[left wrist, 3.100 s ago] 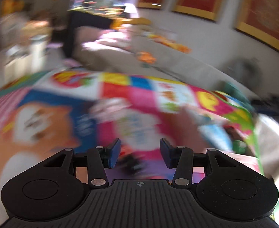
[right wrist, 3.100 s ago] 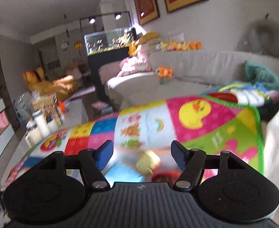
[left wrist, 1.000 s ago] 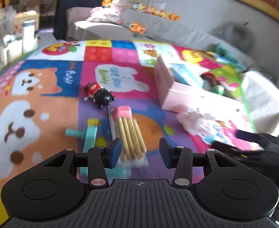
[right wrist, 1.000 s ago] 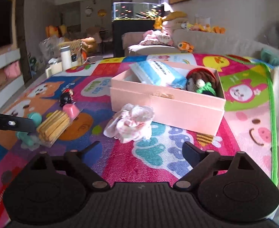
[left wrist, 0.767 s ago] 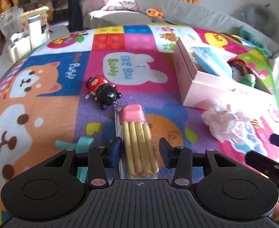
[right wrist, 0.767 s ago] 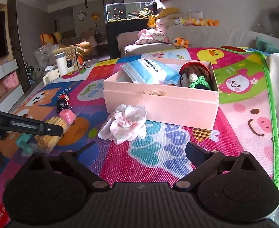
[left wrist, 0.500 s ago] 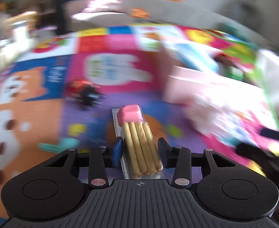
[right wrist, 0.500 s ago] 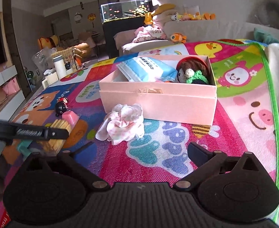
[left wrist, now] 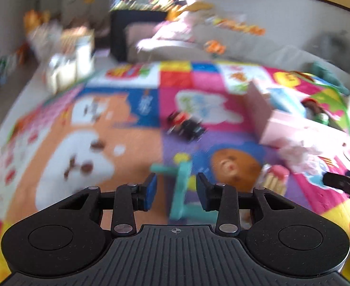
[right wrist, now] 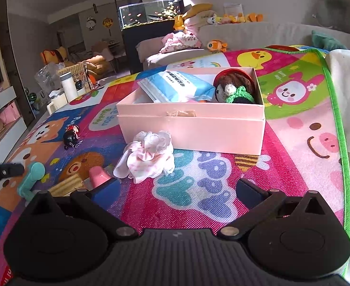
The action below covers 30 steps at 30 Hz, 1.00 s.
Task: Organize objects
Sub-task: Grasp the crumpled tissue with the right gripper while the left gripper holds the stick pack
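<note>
The left hand-held gripper (left wrist: pixel 174 190) is released, with its jaws apart and nothing between the pads. It hovers low over the play mat (left wrist: pixel 84 143), just above the teal plastic toy (left wrist: pixel 182 188), though the left wrist view is blurred. In the right wrist view this teal toy (right wrist: pixel 31 175) lies flat on the mat, left of the pack of yellow sticks with a pink cap (right wrist: pixel 79 182). Its long axis seems to run away from the left hand-held gripper, with a short crossbar at the far end.

The toy looks light and stiff, perhaps a little slippery, so I would take hold across the middle of the straight bar.

The right hand-held gripper (right wrist: pixel 172 190) is wide open and empty, near the crumpled white and pink cloth (right wrist: pixel 147 156). This cloth is soft and lies touching the front wall of the pink box (right wrist: pixel 191 128), which holds a blue packet (right wrist: pixel 175 87) and a knitted doll (right wrist: pixel 234 88).
</note>
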Available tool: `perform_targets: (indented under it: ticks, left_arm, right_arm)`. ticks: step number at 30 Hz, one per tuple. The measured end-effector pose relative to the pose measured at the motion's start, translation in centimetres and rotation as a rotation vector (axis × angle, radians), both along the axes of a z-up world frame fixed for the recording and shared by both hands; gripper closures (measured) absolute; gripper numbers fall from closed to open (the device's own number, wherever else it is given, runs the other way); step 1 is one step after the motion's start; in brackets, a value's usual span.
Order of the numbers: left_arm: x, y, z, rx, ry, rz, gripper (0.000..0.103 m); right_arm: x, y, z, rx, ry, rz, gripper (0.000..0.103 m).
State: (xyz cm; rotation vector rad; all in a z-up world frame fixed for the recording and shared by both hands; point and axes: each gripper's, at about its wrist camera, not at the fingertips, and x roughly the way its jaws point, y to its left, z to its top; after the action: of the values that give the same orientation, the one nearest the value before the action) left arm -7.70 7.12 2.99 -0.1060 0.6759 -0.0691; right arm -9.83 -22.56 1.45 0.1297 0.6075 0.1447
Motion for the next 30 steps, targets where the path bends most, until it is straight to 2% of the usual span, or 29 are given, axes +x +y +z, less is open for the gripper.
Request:
perform_targets:
  ticks: [2,6,12,15,19,21,23,25,26,28,30]
  left_arm:
    - [1.0,0.4,-0.9,-0.052,0.041,0.009,0.064]
    - [2.9,-0.7,-1.6,-0.089,0.033,-0.036,0.064]
    - [4.6,-4.1,-2.0,-0.138,0.039,-0.236,0.062]
    - [3.7,-5.4,-1.9,-0.122,0.015,-0.31,0.063]
    - [1.6,-5.3,-0.4,-0.07,-0.076,-0.253,0.063]
    - [0.6,-5.0,0.7,-0.051,-0.124,-0.264,0.065]
    - [0.0,-5.3,1.6,-0.056,-0.126,-0.376,0.065]
    - [-0.5,-6.3,1.9,-0.029,-0.114,-0.467,0.062]
    - [-0.7,-6.9,1.8,0.005,-0.117,-0.468,0.063]
    - [-0.4,-7.3,1.4,0.056,-0.113,-0.405,0.063]
    - [0.6,-6.6,1.1,0.041,-0.094,-0.309,0.063]
  right_arm:
    - [0.0,0.0,0.0,-0.001,0.001,-0.001,0.0]
    - [0.1,-0.1,0.0,0.001,0.006,0.0,0.0]
    - [0.3,-0.2,-0.1,0.009,0.012,-0.001,0.0]
    - [0.3,-0.2,-0.2,0.013,0.016,0.0,0.0]
    - [0.4,-0.2,-0.2,0.019,0.022,-0.001,0.0]
    - [0.4,-0.3,-0.3,0.024,0.026,-0.001,0.0]
    - [0.5,-0.4,-0.3,0.027,0.029,-0.003,0.0]
    - [0.5,-0.4,-0.3,0.029,0.032,-0.005,0.0]
    - [0.5,-0.4,-0.3,0.029,0.033,-0.007,0.0]
    - [0.5,-0.4,-0.3,0.027,0.031,-0.01,0.0]
    - [0.4,-0.4,-0.3,0.026,0.027,-0.013,0.0]
